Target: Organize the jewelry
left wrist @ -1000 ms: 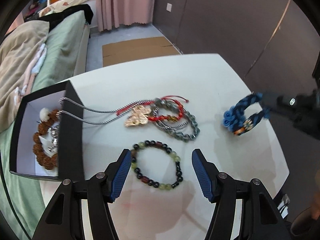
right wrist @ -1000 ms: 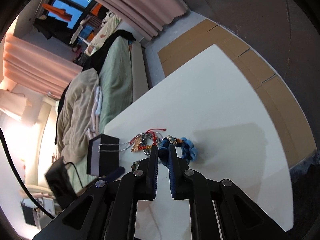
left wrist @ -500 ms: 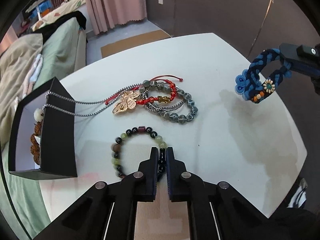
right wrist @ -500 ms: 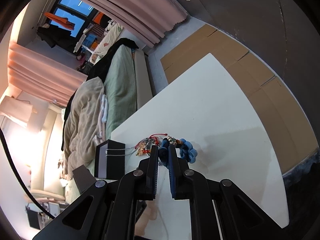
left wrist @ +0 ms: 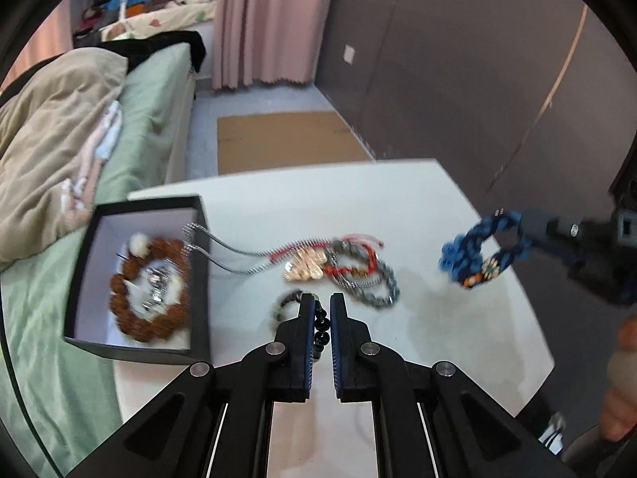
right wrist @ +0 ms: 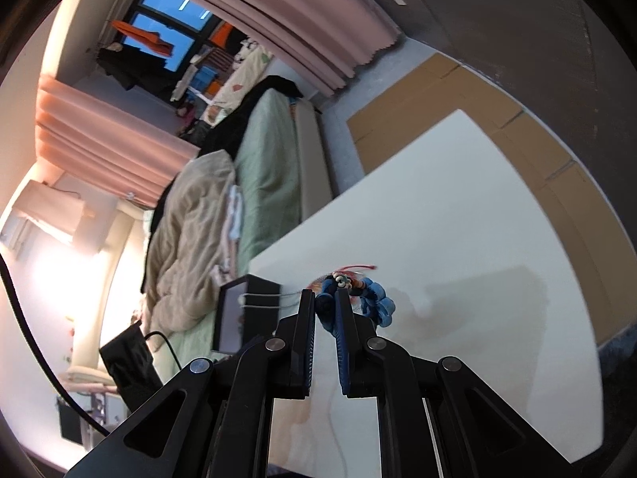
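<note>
**Inspector:** State of progress?

**Assistant:** Partly done. The black box (left wrist: 139, 279) at the left edge of the white table (left wrist: 418, 199) already holds a brown bead bracelet (left wrist: 135, 306) and some silver pieces, too blurred to name. Outside it are a chain necklace (left wrist: 239, 255) draped over the box's right wall, with its gold pendant (left wrist: 304, 267) on the table, a red cord bracelet (left wrist: 358, 257) and a grey bead bracelet (left wrist: 378, 286) tangled beside the pendant, and two items in the claws.

**Inspector:** Left claw?

**Assistant:** The left gripper (left wrist: 321, 318) is closed on the dark bead bracelet (left wrist: 320, 324); black beads show between its jaws, and the rest of the loop curls out to the left of the fingertips. Whether it is clear of the table I cannot tell. It sits just right of the box's near right corner, in front of the tangle.

**Inspector:** Right claw?

**Assistant:** The right gripper (right wrist: 326, 306) is clamped on the blue braided bracelet (right wrist: 374, 302), which hangs in the air above the table near its right edge, well apart from the box.

**Inspector:** Remaining work?

**Assistant:** In my judgement, both held bracelets must reach the box, then the tangled pieces and the necklace. The tangle may lift together; the trailing chain could snag.
</note>
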{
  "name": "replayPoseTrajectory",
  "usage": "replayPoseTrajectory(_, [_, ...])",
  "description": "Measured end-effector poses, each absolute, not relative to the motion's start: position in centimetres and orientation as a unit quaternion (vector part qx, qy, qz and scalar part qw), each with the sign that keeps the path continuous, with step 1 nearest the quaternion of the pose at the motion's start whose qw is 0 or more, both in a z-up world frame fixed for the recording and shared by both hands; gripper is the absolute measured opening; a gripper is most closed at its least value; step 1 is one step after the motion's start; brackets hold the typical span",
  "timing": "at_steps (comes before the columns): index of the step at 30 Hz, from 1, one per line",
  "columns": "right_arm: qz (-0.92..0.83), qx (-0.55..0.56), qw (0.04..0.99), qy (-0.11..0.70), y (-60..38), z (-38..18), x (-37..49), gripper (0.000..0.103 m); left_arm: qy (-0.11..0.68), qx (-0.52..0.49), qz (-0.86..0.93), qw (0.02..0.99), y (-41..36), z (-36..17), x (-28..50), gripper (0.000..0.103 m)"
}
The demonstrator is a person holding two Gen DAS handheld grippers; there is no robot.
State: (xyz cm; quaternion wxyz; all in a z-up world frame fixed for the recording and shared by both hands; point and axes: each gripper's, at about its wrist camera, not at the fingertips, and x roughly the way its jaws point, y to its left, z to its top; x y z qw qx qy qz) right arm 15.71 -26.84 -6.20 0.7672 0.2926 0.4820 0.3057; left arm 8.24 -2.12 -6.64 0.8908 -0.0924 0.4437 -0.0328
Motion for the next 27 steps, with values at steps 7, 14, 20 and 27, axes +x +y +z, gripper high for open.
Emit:
replayPoseTrajectory(7, [0.349,0.306,0.762,0.452,-24.6,-4.9,15.2,0.011,0.391,-0.138,-0.026,0.909,1.4,-3.5,6.8,0.007])
replayPoseTrajectory(14, [0.389,0.303,0.753,0.435,-21.2,-4.0,14.7,0.011,0.335,-0.179,-0.006,0.925,4.9,-0.6,5.2,0.007])
replayPoseTrajectory(20, [0.419,0.300,0.743,0.426,-18.3,-3.7,14.5,0.011,0.320,-0.201,0.024,0.925,7.6,-0.4,5.0,0.008])
replayPoseTrajectory(27, [0.441,0.292,0.731,0.431,-15.2,-3.8,14.3,0.011,0.353,-0.243,0.049,0.902,10.4,-1.4,5.6,0.064])
